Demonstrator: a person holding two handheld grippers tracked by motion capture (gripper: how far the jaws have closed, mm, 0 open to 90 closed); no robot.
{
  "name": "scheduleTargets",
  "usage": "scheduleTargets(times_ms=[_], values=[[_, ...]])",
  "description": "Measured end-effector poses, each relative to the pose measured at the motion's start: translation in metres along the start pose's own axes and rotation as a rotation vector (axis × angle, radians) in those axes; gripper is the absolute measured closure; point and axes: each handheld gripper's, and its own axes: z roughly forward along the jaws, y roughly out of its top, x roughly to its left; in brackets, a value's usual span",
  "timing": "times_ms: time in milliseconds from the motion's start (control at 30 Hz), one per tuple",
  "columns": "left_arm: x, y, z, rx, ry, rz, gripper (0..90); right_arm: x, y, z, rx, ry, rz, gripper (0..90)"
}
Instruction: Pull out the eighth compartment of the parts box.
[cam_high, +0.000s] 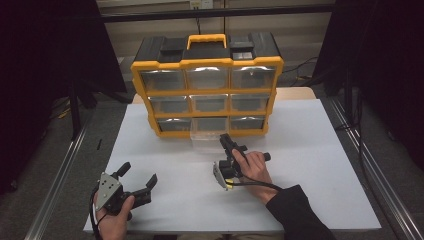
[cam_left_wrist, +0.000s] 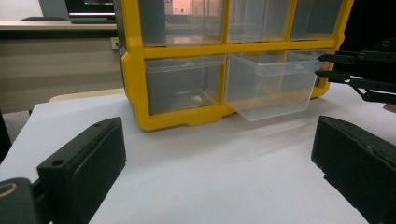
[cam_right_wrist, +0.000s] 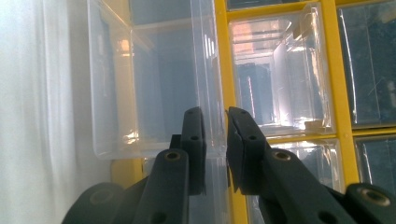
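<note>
while the right gripper (cam_high: 226, 141) pinches the front wall of the clear drawer (cam_high: 206, 140) between its fingers (cam_right_wrist: 194, 140), that drawer stands pulled partway out of the bottom middle slot of the yellow organizer (cam_high: 206, 85), its base just above the white desk (cam_high: 310, 165). the left gripper (cam_high: 137, 176) rests near the desk's front left edge, well apart from the organizer, fingers (cam_left_wrist: 81, 163) spread wide with nothing between them. a small pale item (cam_left_wrist: 197, 99) lies in the bottom left drawer (cam_left_wrist: 182, 88).
</note>
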Motion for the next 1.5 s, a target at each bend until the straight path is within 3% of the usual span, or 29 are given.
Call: scheduleTargets(times_ms=[767, 967, 1000, 1100, 1133, 1167, 1200, 1233, 1267, 1333, 1367, 1400, 1433, 1467, 1500], values=[[0.001, 0.000, 0.000, 0.007, 0.000, 0.000, 3.1, 0.002, 0.004, -0.013, -0.015, 0.016, -0.012, 77.3], [0.001, -0.001, 0.000, 0.009, -0.003, 0.000, 2.8, 0.003, 0.003, -0.014, -0.017, 0.017, 0.016, 76.0], [0.001, -0.001, 0.001, 0.008, -0.004, -0.005, 2.8, 0.003, 0.003, -0.014, -0.018, 0.019, 0.031, 75.4], [0.001, -0.001, 0.001, 0.007, -0.005, -0.006, 2.8, 0.002, 0.003, -0.014, -0.023, 0.026, 0.101, 59.2], [0.002, -0.001, 0.000, 0.006, -0.004, -0.005, 2.8, 0.002, 0.003, -0.014, -0.023, 0.026, 0.101, 59.2], [0.001, -0.001, 0.001, 0.004, -0.006, -0.012, 2.8, 0.000, 0.002, -0.015, -0.025, 0.019, 0.147, 52.3], [0.001, -0.001, 0.000, 0.003, -0.004, -0.011, 2.8, 0.000, 0.002, -0.015, -0.025, 0.019, 0.147, 52.3], [0.001, -0.001, 0.000, 0.003, -0.004, -0.011, 2.8, -0.004, 0.001, -0.016, -0.038, 0.027, 0.228, 42.7], [0.001, -0.001, 0.000, 0.003, -0.007, -0.011, 2.8, -0.004, 0.001, -0.016, -0.038, 0.027, 0.228, 42.7], [0.001, -0.001, 0.000, 0.003, -0.007, -0.012, 2.7, -0.006, -0.002, -0.017, -0.042, 0.040, 0.284, 39.0], [0.001, 0.000, 0.000, -0.002, -0.006, -0.012, 2.7, -0.008, -0.005, -0.017, -0.039, 0.064, 0.367, 33.3], [0.001, 0.000, 0.000, -0.002, -0.007, -0.012, 2.7, -0.008, -0.005, -0.017, -0.039, 0.064, 0.367, 33.3], [0.002, -0.001, 0.001, 0.002, -0.007, -0.007, 2.7, -0.011, -0.009, -0.016, -0.032, 0.094, 0.462, 28.1], [0.002, -0.001, 0.001, 0.006, -0.009, -0.011, 2.7, -0.011, -0.009, -0.016, -0.032, 0.094, 0.462, 28.1], [0.002, -0.001, 0.001, 0.006, -0.009, -0.014, 2.7, -0.012, -0.012, -0.015, -0.027, 0.105, 0.505, 25.7]])
